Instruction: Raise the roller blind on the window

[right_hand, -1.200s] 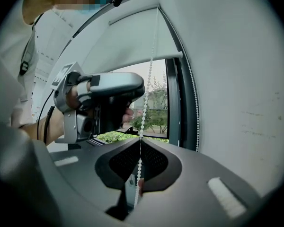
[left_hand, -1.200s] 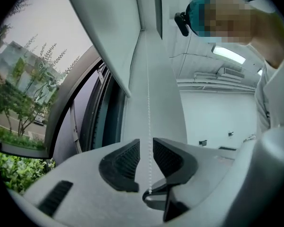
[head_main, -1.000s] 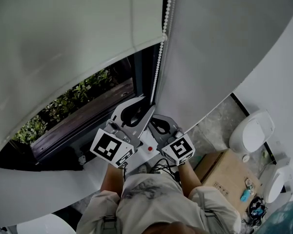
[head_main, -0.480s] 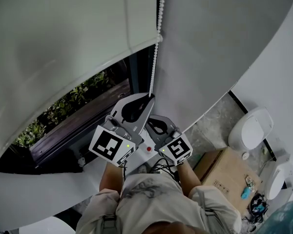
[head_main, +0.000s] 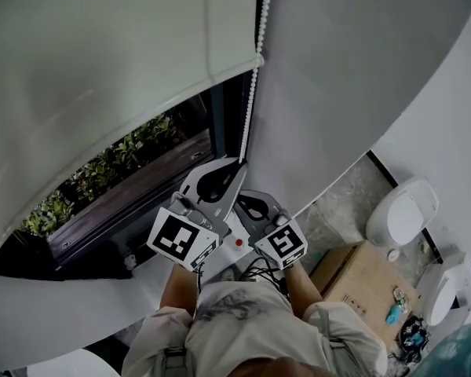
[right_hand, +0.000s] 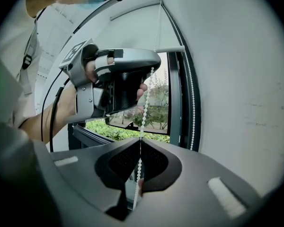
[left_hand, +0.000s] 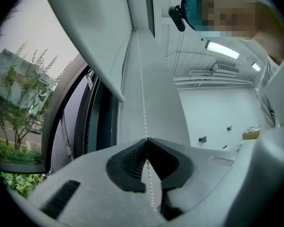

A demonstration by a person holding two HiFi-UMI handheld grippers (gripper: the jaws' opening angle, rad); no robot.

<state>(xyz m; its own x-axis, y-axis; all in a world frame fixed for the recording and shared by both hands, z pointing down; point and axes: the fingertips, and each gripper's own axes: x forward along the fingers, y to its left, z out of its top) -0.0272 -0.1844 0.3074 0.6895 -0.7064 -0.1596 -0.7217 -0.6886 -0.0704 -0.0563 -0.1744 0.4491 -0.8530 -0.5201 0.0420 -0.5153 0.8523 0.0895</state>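
The white roller blind [head_main: 102, 69] hangs over the upper part of the window, and its bottom edge leaves the lower glass bare. A white bead chain [head_main: 251, 93] runs down from the blind's right end. My left gripper [head_main: 240, 163] is shut on this chain, higher up. Just below and right of it, my right gripper [head_main: 248, 201] is shut on the same chain. In the left gripper view the chain [left_hand: 141, 79] rises straight from the closed jaws [left_hand: 146, 140]. In the right gripper view the chain [right_hand: 146, 103] goes from its jaws [right_hand: 140, 140] up to the left gripper [right_hand: 152, 69].
The dark window frame [head_main: 228, 108] stands beside the chain, with green bushes [head_main: 102, 175] outside. A second run of chain [right_hand: 193, 103] hangs along the frame. A white wall [head_main: 353, 69] is at the right. On the floor are a cardboard box [head_main: 361, 281] and a white fixture [head_main: 404, 210].
My left gripper went slightly up the chain, then came down a little. The right gripper has hardly moved. Both stay shut on the chain.
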